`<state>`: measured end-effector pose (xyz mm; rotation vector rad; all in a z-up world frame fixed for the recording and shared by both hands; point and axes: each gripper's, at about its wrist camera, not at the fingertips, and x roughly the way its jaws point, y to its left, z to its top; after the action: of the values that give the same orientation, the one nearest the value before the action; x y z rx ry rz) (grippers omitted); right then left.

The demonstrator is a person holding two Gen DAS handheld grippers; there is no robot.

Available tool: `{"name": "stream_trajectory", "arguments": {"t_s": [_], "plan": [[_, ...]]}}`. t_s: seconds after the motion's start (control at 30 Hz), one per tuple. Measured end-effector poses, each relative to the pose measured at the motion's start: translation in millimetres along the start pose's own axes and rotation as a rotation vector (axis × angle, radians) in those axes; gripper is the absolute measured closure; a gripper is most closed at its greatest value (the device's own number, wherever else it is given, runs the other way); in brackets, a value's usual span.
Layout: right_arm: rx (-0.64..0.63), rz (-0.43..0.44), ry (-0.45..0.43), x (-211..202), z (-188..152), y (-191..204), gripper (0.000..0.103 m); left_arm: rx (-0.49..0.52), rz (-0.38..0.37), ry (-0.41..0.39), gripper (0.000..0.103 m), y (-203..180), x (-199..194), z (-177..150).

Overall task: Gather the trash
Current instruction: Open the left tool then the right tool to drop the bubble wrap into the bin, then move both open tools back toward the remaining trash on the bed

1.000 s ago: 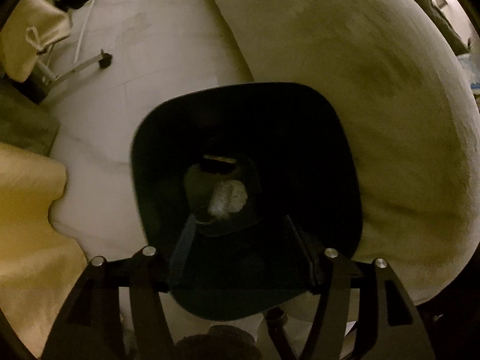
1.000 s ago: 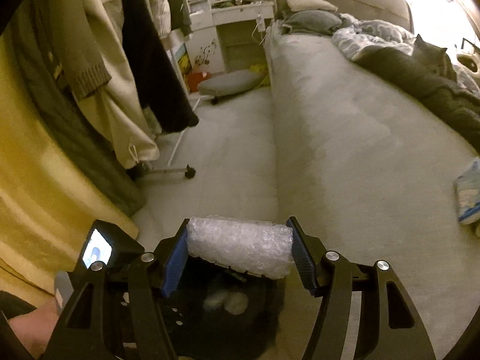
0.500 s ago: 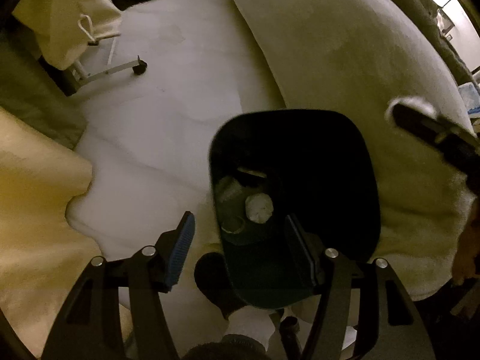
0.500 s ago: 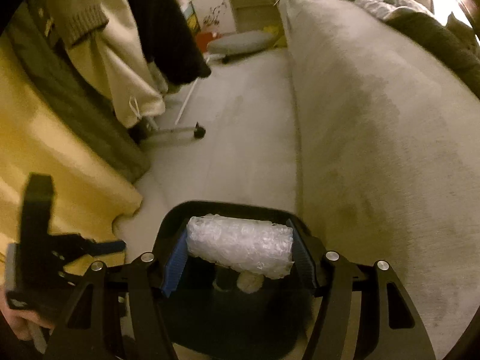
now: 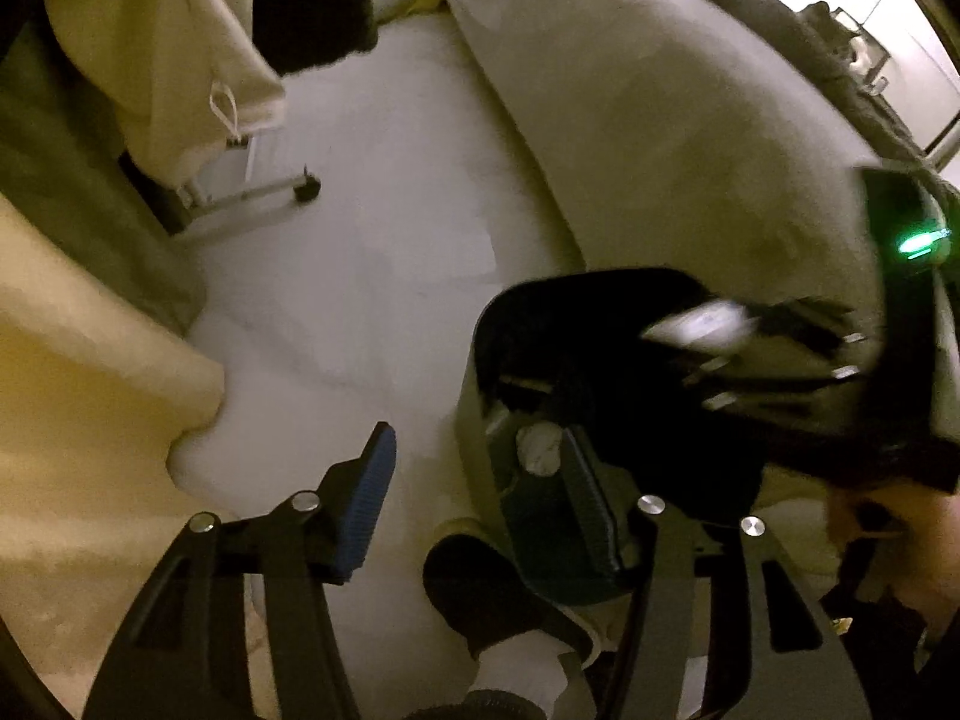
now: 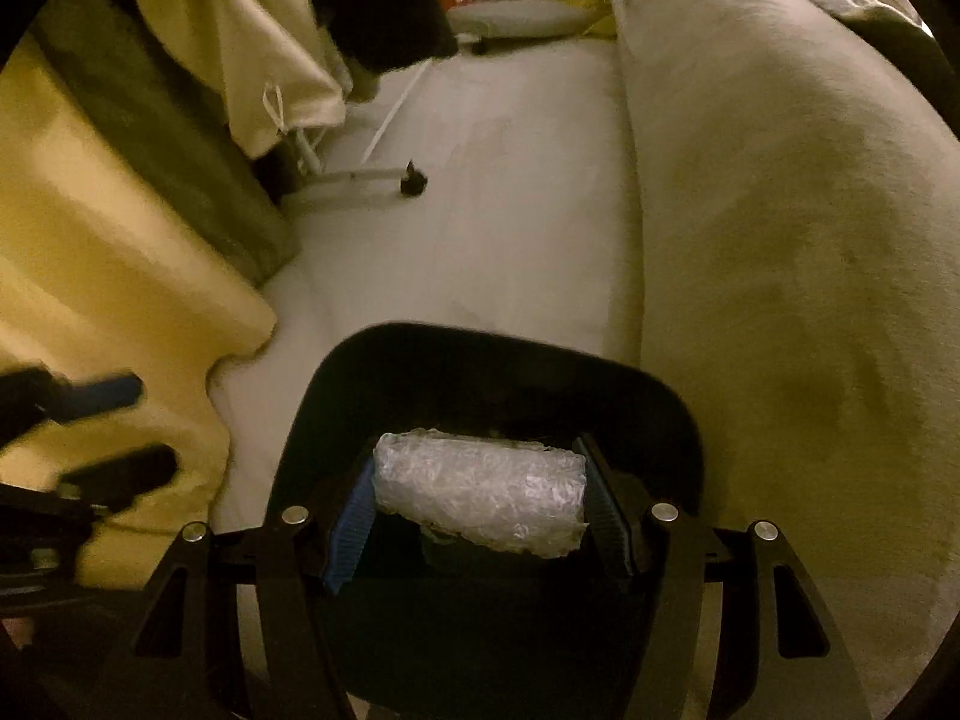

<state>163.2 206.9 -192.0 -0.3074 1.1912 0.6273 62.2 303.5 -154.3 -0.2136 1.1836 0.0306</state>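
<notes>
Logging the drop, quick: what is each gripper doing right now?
Left gripper: empty, tongs closing, beside the black bin.
Right gripper: shut on the bubble wrap roll, over the bin.

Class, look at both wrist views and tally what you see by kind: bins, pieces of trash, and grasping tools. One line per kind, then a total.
Bins: 1, the black bin.
Pieces of trash: 2, the bubble wrap roll held over the bin and a pale crumpled wad inside it.
Grasping tools: 2, the left tool and the right tool.
Total: 5
</notes>
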Motion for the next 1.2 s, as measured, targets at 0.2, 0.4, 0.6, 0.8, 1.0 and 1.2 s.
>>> {"name": "stream_trajectory", "arguments": {"t_s": [0.2,0.4,0.6,0.8,1.0,1.2], "plan": [[-0.062,-0.024,0.049,22,-2,13,0.039,0.009,-0.029,-0.068,0.055,-6,-20,7],[-0.085,-0.048,0.099,39,-10,14,0.039,0.007,-0.043,-0.138,0.061,-12,-40,17],[-0.082,-0.058,0.071,38,-10,16,0.017,0.036,-0.069,-0.231,0.062,-26,-70,30],[-0.094,-0.035,0.045,37,-10,16,0.017,0.037,-0.075,-0.337,0.062,-33,-97,40],[-0.154,-0.031,-0.026,19,-2,24,0.017,0.039,-0.086,-0.428,0.062,-38,-122,51],[-0.132,0.012,-0.130,-13,8,17,0.017,0.038,-0.094,-0.511,0.062,-51,-144,67]]}}
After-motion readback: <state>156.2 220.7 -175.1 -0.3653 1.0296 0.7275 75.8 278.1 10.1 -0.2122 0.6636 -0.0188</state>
